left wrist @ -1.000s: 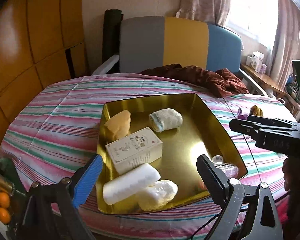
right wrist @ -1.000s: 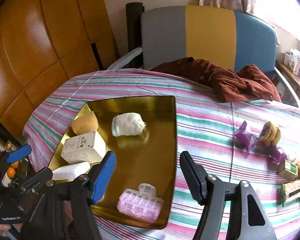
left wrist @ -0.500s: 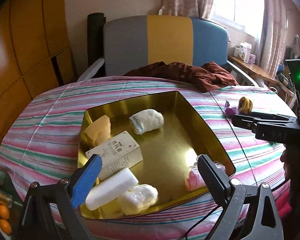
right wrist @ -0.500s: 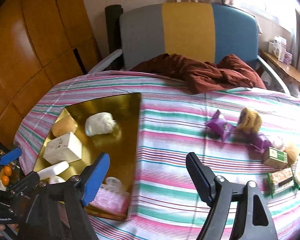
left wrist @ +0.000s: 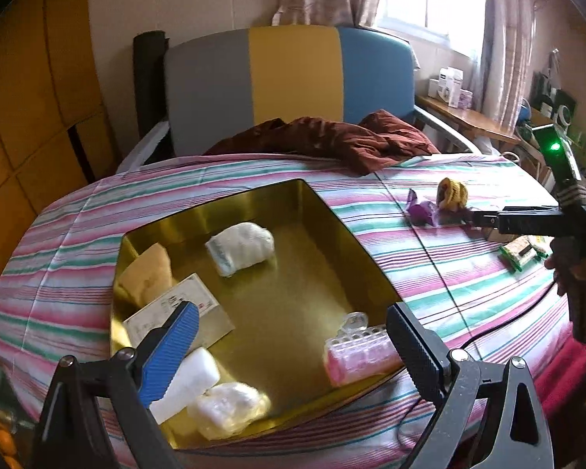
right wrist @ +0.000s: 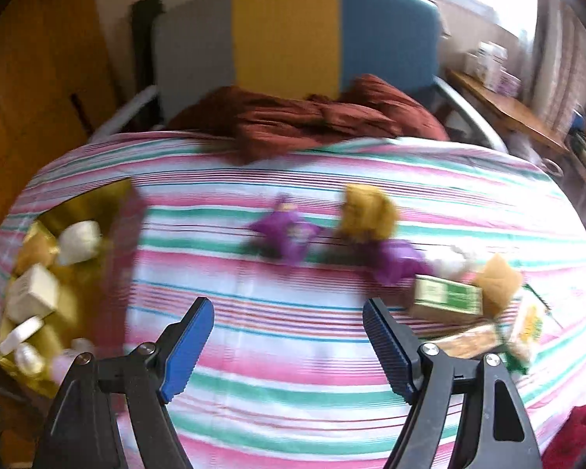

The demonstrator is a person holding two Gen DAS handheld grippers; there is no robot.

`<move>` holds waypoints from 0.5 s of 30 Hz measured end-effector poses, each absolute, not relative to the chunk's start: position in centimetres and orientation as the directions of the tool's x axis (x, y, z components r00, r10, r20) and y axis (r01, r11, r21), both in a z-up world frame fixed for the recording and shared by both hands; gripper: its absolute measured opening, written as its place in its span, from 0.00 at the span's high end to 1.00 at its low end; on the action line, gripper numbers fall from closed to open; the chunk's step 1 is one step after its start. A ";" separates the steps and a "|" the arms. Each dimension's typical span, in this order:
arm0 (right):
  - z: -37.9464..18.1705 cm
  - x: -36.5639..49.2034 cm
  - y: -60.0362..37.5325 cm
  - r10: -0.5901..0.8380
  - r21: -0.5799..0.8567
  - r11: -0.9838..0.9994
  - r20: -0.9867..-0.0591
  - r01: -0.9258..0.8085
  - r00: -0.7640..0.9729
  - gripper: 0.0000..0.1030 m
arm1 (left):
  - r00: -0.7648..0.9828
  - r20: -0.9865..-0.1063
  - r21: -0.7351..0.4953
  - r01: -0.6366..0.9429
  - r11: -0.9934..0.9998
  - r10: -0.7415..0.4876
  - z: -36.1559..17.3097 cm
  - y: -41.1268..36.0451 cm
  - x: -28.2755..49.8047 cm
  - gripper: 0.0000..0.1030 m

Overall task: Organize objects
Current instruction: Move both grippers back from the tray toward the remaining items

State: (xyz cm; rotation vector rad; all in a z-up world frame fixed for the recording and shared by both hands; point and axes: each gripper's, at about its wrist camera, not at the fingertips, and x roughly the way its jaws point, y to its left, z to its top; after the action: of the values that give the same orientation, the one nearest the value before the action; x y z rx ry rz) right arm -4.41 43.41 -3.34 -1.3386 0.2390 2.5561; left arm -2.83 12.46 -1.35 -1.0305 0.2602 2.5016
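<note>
White box (left wrist: 177, 314), label print illegible

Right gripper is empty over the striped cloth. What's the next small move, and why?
Probably carry the right gripper on toward the green box and lower its open fingers around it. The gold tray already holds several items, while the box and other small items lie loose on the cloth.

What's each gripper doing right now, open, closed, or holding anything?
Left gripper: open, holding nothing, above the gold tray.
Right gripper: open, holding nothing, above the striped cloth.
</note>
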 end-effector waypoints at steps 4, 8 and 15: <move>-4.5 -3.3 47.7 0.174 0.062 -0.917 -0.827 -0.394 -0.534 0.22 | -0.626 -0.709 0.017 -0.476 -0.879 0.325 -1.2 14.1 -3.2 0.06; -5.7 -2.1 50.2 0.172 0.129 -0.863 -0.833 -0.488 -0.525 0.22 | -0.609 -0.718 0.026 -0.506 -0.862 0.336 -1.2 16.3 -3.8 0.06; -4.5 -0.6 52.1 0.191 0.193 -0.810 -0.806 -0.554 -0.560 0.22 | -0.519 -0.756 -0.050 -0.561 -0.827 0.398 -1.5 21.2 -5.6 0.06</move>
State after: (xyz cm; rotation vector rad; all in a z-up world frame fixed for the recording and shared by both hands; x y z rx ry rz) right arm -0.64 52.08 -4.45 -1.1505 0.6048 2.3692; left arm -5.60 21.16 -1.51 -1.0862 0.2698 2.3252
